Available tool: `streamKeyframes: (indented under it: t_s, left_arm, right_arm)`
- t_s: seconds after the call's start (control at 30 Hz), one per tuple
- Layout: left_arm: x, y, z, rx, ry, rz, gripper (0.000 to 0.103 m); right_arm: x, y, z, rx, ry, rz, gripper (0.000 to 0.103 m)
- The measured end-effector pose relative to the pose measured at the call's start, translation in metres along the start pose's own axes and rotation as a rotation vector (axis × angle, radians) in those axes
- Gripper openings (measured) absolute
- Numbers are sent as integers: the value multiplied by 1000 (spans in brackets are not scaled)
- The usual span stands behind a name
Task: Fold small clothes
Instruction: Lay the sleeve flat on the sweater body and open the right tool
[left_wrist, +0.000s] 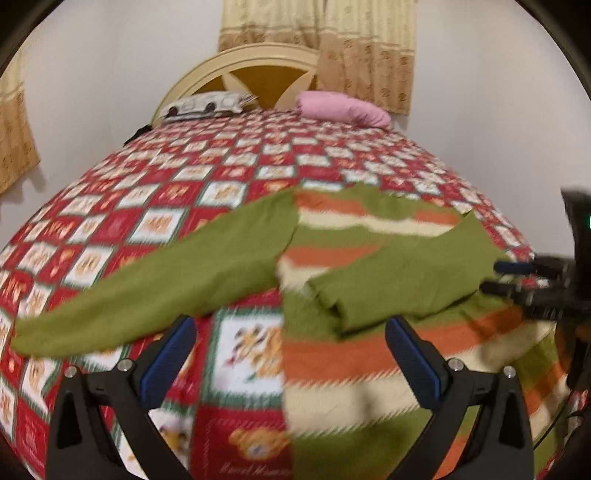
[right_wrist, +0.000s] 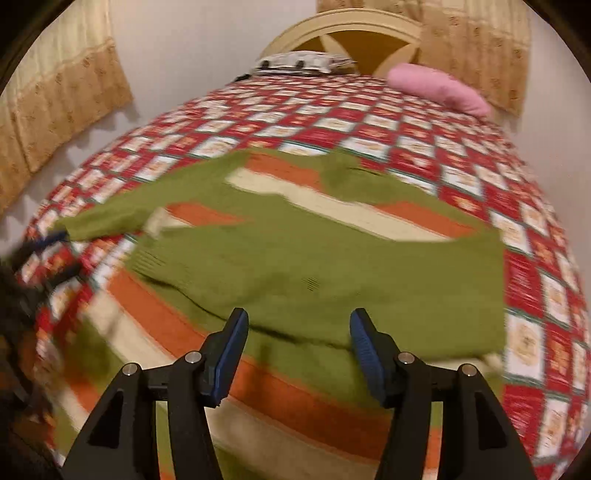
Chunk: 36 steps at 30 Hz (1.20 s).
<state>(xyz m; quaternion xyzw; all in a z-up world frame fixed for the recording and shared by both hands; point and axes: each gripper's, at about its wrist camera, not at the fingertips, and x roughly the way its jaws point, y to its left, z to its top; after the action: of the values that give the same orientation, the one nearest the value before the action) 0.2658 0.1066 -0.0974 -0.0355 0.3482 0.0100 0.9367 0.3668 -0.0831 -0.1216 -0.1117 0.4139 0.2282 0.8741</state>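
Note:
A small sweater (left_wrist: 369, 354) with green, orange and cream stripes lies flat on the bed. One green sleeve (left_wrist: 147, 273) stretches out to the left. The other sleeve (left_wrist: 402, 280) is folded across the body. My left gripper (left_wrist: 291, 325) hovers open over the sweater's left edge with nothing between its fingers. In the right wrist view my right gripper (right_wrist: 300, 314) stands open just above the folded sleeve (right_wrist: 314, 273), its pads apart and not pressing the cloth. It also shows, blurred, at the right edge (left_wrist: 509, 277) of the left wrist view.
The bed wears a red quilt (left_wrist: 229, 162) with white picture squares. A pink pillow (left_wrist: 343, 107) and a patterned pillow (left_wrist: 207, 103) lie by the cream headboard (left_wrist: 258, 55). Curtains (left_wrist: 365, 48) hang behind. White walls flank the bed.

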Motion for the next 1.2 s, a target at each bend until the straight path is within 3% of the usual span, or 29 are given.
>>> streamKeyframes:
  t_s: [0.07, 0.23, 0.3, 0.43, 0.53, 0.6, 0.67, 0.77, 0.87, 0.9, 0.97, 1.0, 1.07, 1.13, 1.2]
  left_arm:
    - [9, -11, 9, 29, -15, 15, 103]
    - [51, -41, 11, 127, -1, 165, 103]
    - [65, -43, 8, 121, 33, 175, 103]
    - [85, -52, 3, 128, 106, 204, 103]
    - [90, -54, 1, 135, 122, 211, 103]
    - [89, -54, 0, 133, 123, 198, 103]
    - [86, -52, -3, 130, 123, 183, 103]
    - [86, -41, -10, 81, 127, 155, 103]
    - [89, -38, -9, 52, 141, 144, 103]
    - [91, -38, -10, 51, 149, 143, 103]
    - [91, -38, -10, 47, 147, 142, 103]
    - [90, -38, -10, 48, 144, 144, 103]
    - [90, -39, -10, 51, 141, 148, 103]
    - [91, -39, -10, 55, 141, 153, 103]
    - [91, -40, -11, 60, 140, 157, 103]
  right_arm:
    - [-4, -12, -9, 20, 1, -18, 58]
    - [-13, -73, -16, 162, -41, -71, 58]
    - [-11, -109, -14, 266, -57, -51, 58]
    - [12, -148, -12, 338, -42, 29, 58]
    - [26, -159, -16, 368, -26, 89, 58]
    - [40, -161, -22, 369, 31, 41, 52]
    - [41, -159, -22, 340, 31, 3, 46]
    - [36, -157, -17, 325, 25, -22, 46]
    - [23, -173, -9, 371, -55, -75, 46]
    - [26, -181, -5, 397, -46, -111, 46]
    - [42, -194, 1, 440, 3, -80, 46]
    - [50, -198, 3, 448, 18, -61, 42]
    - [60, -199, 3, 434, 40, -59, 14]
    - [58, -190, 5, 390, 19, -65, 6]
    - [52, -186, 5, 364, 2, -102, 6]
